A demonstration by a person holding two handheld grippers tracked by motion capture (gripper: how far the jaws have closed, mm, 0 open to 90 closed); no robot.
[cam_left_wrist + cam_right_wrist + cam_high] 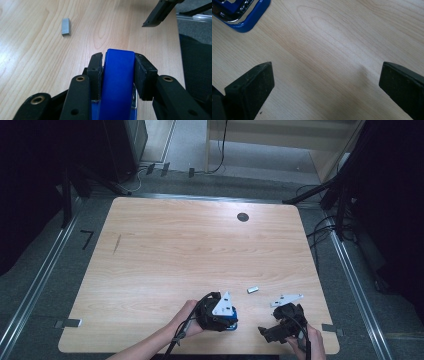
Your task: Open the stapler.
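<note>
The counter (165, 255) carried everything near its front edge; the left gripper (118, 58) sat there with its jaws clamped on the sides of a blue stapler (117, 82); the right gripper (325, 77) hovered just beside it, jaws wide apart over bare wood; a small staple block (65, 26) lay nearby.
</note>
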